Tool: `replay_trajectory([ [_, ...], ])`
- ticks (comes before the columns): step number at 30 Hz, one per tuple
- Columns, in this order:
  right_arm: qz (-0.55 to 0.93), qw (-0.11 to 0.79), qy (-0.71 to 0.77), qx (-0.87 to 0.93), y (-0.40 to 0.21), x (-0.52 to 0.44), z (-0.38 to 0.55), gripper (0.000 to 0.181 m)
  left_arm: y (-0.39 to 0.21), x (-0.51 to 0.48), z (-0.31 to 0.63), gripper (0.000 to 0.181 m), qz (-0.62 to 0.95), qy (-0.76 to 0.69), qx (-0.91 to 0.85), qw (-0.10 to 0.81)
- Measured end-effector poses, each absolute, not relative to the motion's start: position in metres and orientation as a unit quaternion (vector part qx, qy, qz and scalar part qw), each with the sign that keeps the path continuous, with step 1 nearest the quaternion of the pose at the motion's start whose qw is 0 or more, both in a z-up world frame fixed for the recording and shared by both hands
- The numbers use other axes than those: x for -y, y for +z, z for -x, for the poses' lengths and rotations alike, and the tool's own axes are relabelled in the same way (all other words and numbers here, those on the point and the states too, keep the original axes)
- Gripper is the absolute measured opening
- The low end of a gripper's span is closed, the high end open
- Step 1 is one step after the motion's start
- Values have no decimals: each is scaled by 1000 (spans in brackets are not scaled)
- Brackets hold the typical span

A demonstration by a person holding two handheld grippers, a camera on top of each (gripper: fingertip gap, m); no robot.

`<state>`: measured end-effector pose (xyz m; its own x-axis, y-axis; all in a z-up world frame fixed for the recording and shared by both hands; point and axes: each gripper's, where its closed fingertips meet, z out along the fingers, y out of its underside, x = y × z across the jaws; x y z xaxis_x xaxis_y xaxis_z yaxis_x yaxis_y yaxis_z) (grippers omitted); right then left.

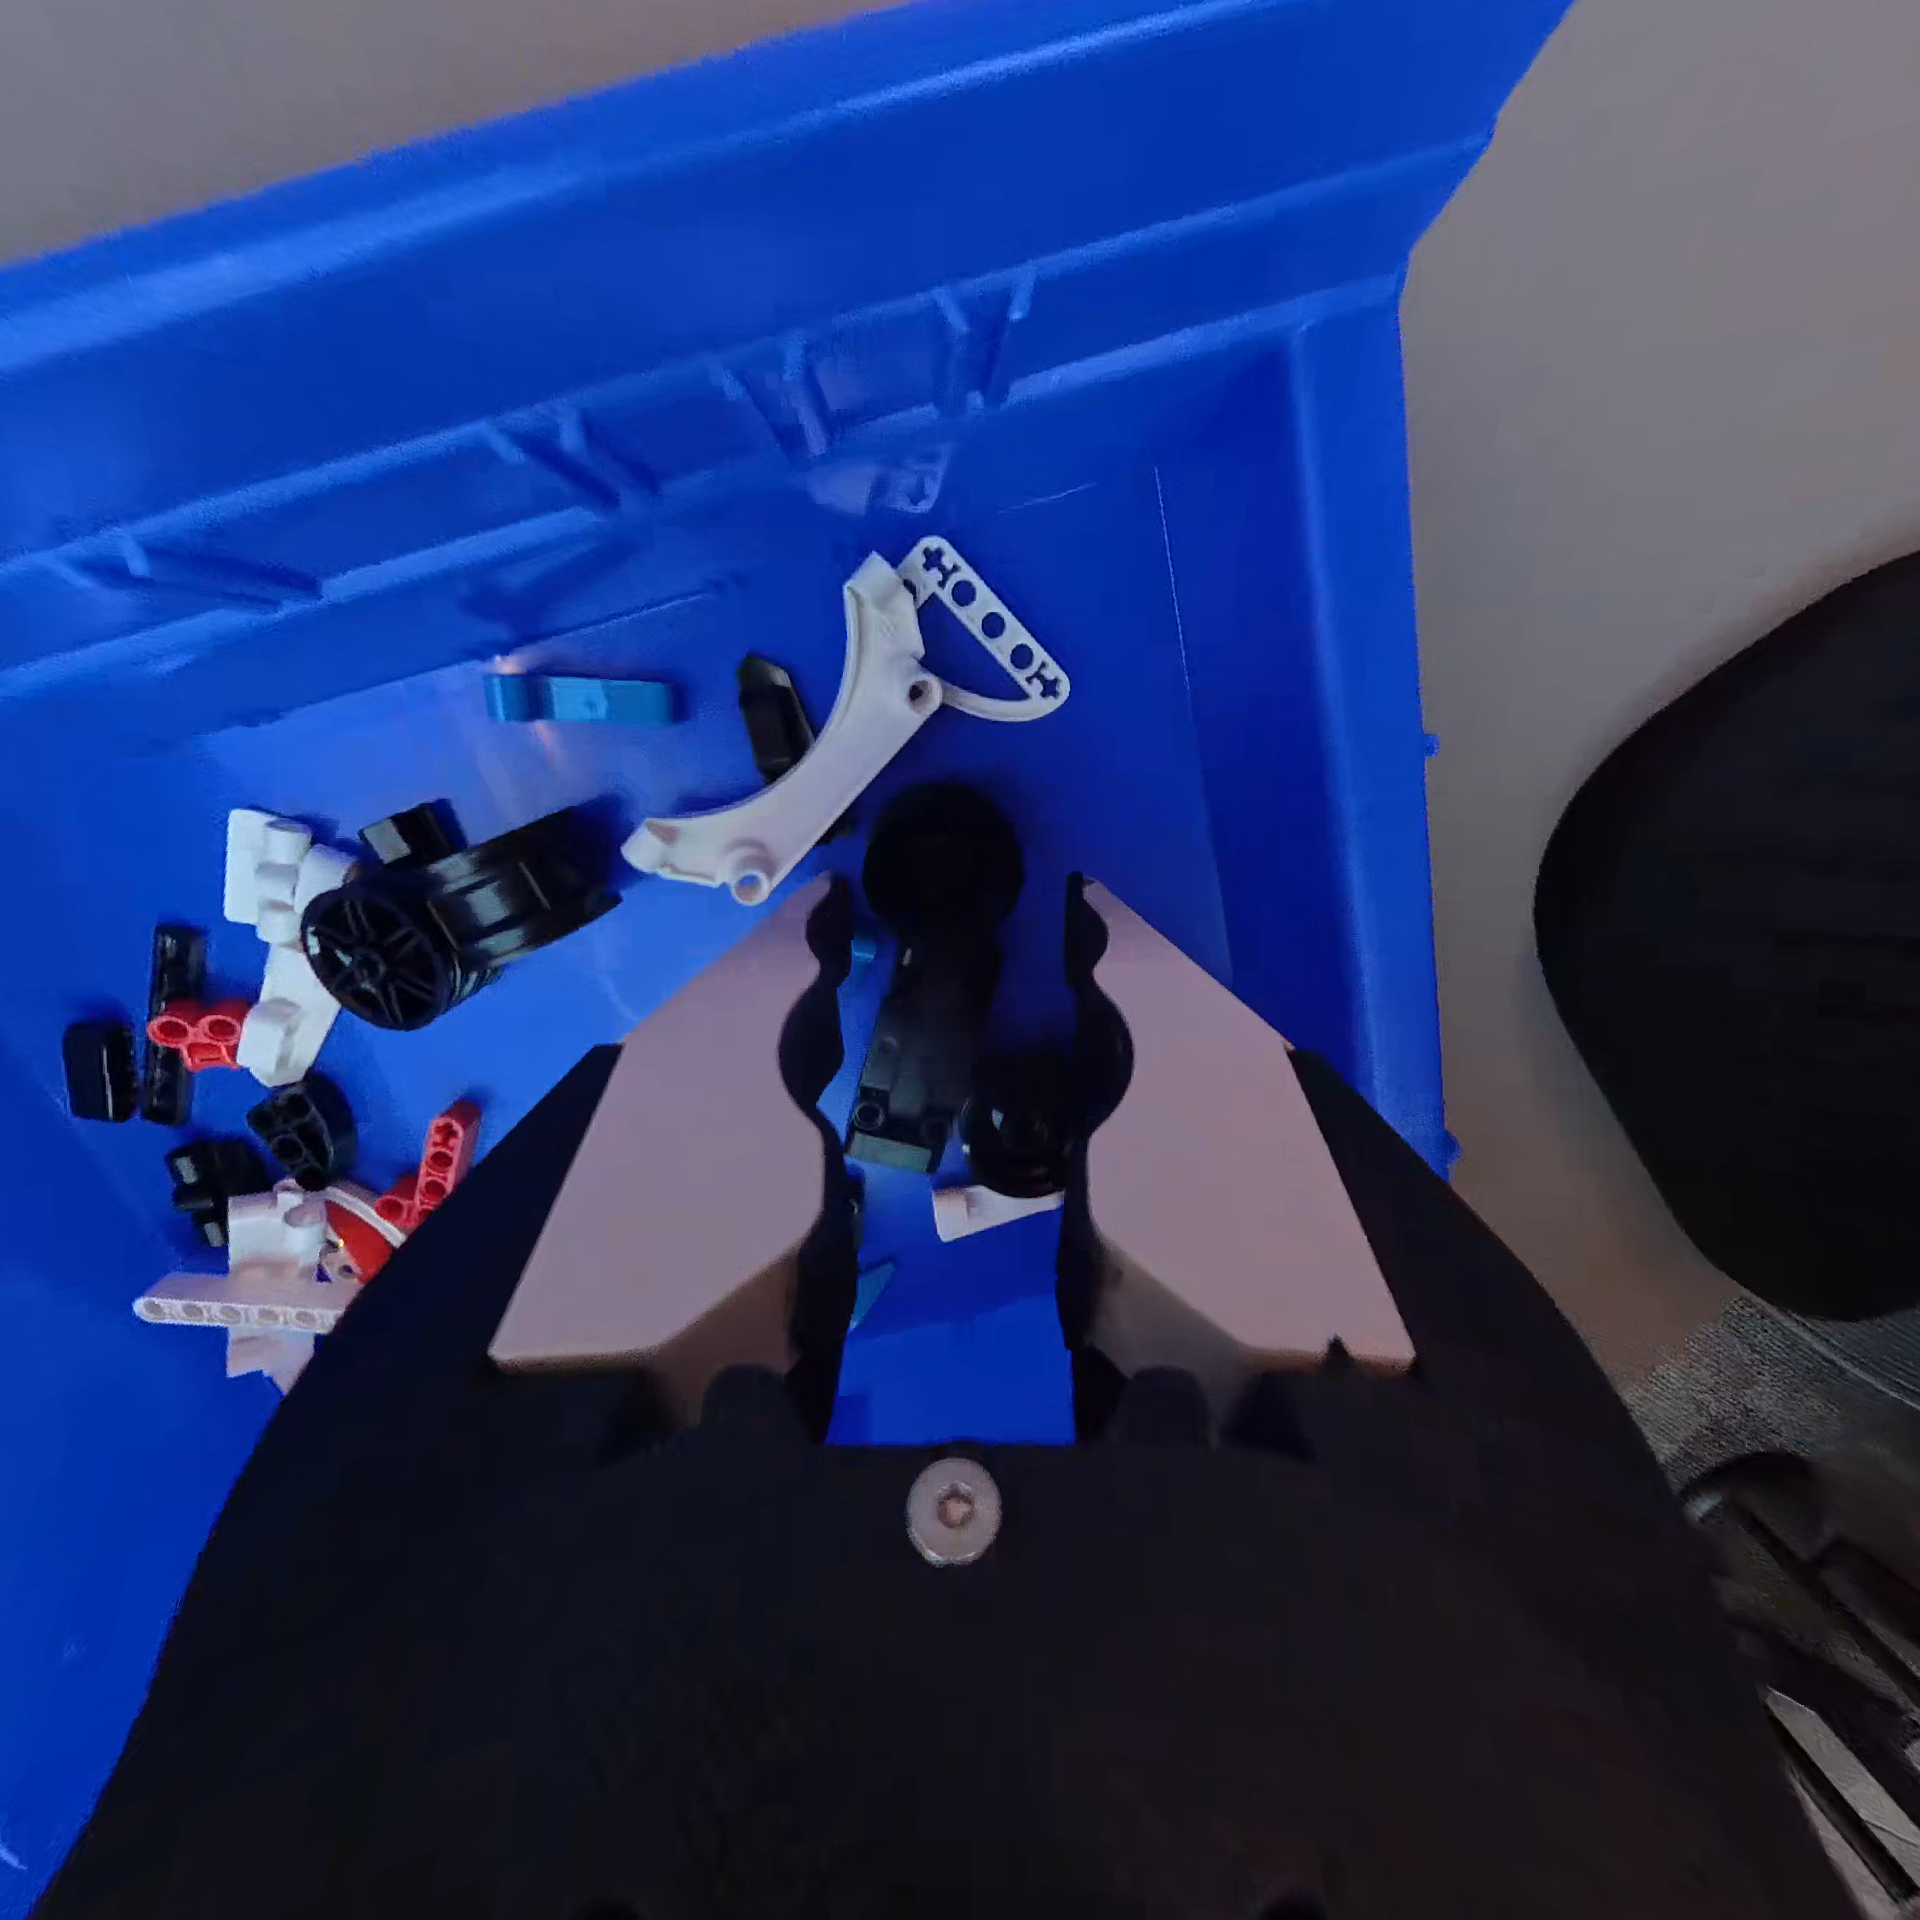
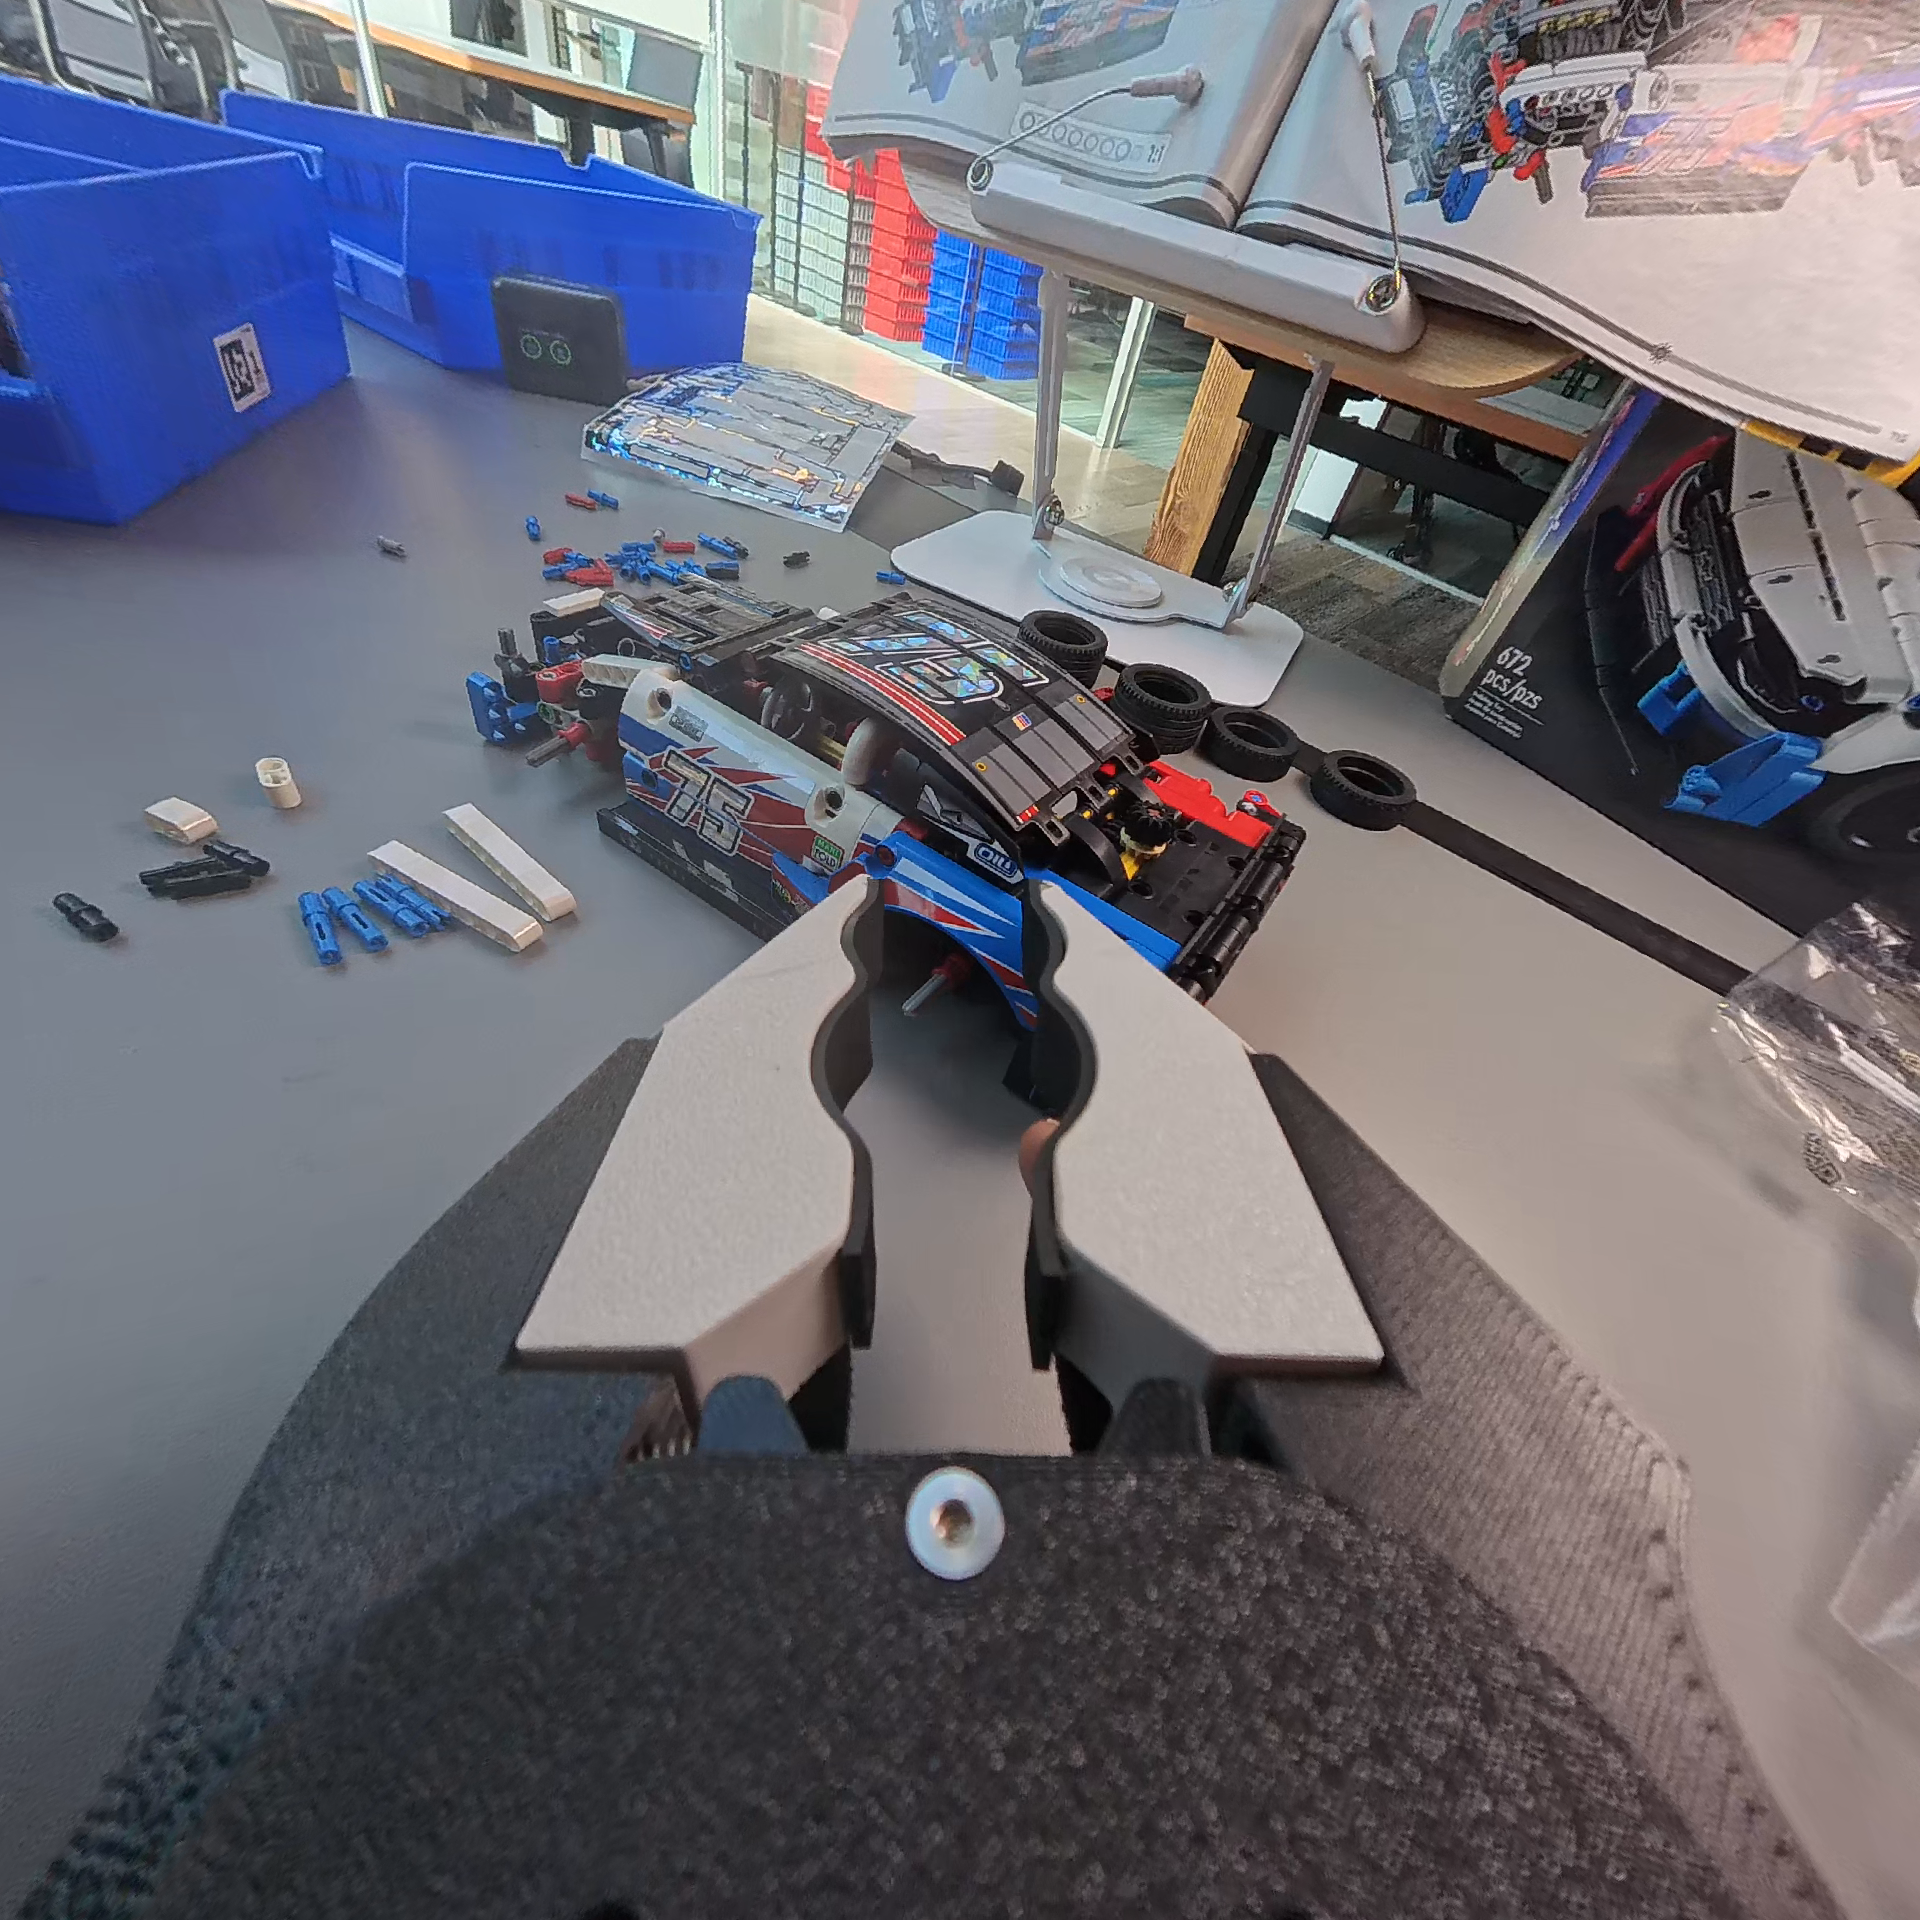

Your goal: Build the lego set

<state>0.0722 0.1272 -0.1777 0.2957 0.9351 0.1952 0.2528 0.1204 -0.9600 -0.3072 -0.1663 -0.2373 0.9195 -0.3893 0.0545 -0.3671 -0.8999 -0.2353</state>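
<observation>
Fingers point(image 1: 831, 935) spread over bin parts point(image 1: 925, 1029); right view shows car point(image 2: 883, 790).

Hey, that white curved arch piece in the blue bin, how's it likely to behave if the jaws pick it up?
The white curved arch piece looks like hard moulded plastic, so probably stiff and light. Its thin, bowed shape may pivot or slip in a narrow grip. It lies against a white holed beam in the blue bin, so lifting could drag that along.

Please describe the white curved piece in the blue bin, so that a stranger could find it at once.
Look inside the blue bin, just beyond the open left claw. The white curved piece lies there, arched like a wheel arch. Unlike the straight white beam touching its far end, it is a broad bow.
</observation>
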Motion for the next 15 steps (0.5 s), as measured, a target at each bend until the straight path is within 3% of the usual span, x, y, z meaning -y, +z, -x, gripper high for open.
replay_trajectory([
  [2, 586, 552, 309, 507, -178, -127, -72, 24, -243, 162, 305, 30, 973, -45, -197, 116],
  [9, 583, 555, 308, 507, -177, -126, -73, 24, -230, 174, 354, 29, 987, 22, -129, 90],
  [15, 582, 554, 310, 509, -177, -126, -72, 24, -213, 177, 394, 31, 985, 104, -50, 126],
])
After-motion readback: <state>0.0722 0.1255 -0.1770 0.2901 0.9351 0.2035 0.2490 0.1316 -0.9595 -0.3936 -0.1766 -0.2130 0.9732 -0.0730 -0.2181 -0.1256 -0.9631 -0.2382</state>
